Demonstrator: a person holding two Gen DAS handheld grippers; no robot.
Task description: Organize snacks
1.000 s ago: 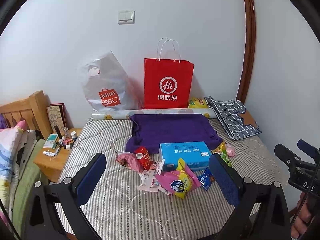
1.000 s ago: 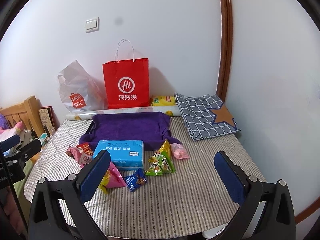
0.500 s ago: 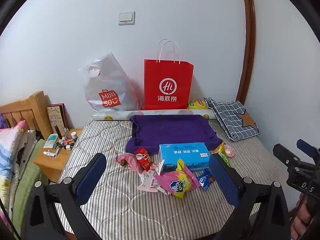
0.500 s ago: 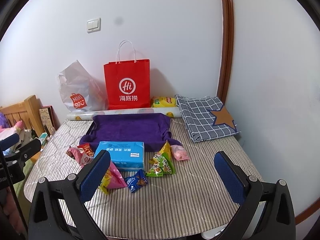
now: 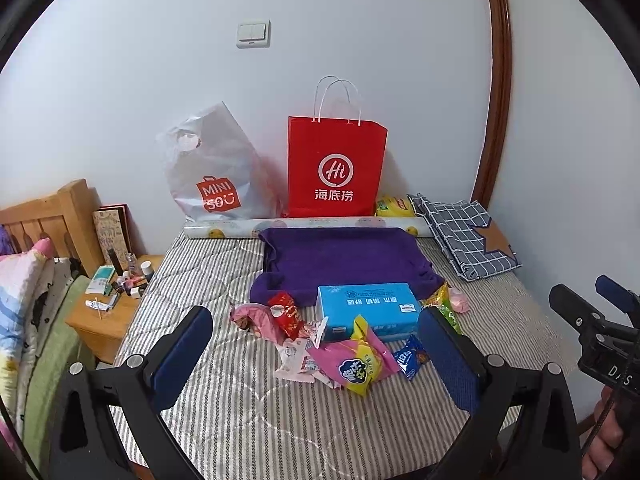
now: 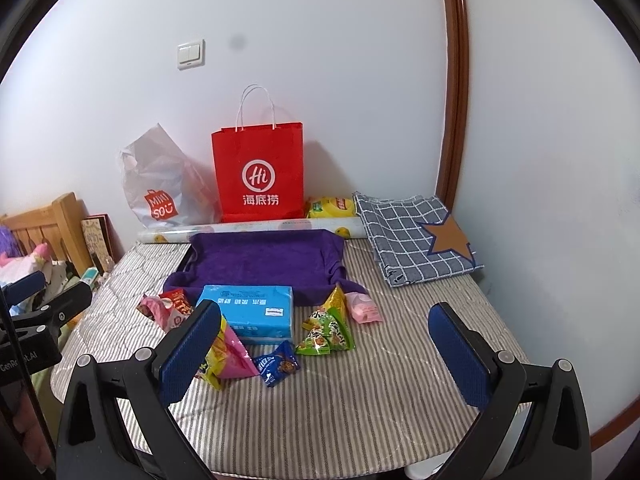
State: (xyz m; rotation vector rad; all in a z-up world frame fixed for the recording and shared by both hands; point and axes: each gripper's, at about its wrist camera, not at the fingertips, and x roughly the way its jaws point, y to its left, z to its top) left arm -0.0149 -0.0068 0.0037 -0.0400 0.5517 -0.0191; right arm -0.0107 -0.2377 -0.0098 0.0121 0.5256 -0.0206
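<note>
Lying ahead of spread left gripper (image 5: pixel 316 354): snacks (image 5: pixel 352 360).

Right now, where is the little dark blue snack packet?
In the right wrist view the dark blue packet lies on the striped mattress, just before the blue tissue box, beside the green triangular snacks.

white walls (image 5: pixel 360 20), wooden headboard (image 5: pixel 48 220), a nightstand (image 5: pixel 108 316) beside the striped mattress (image 6: pixel 380 400).
</note>
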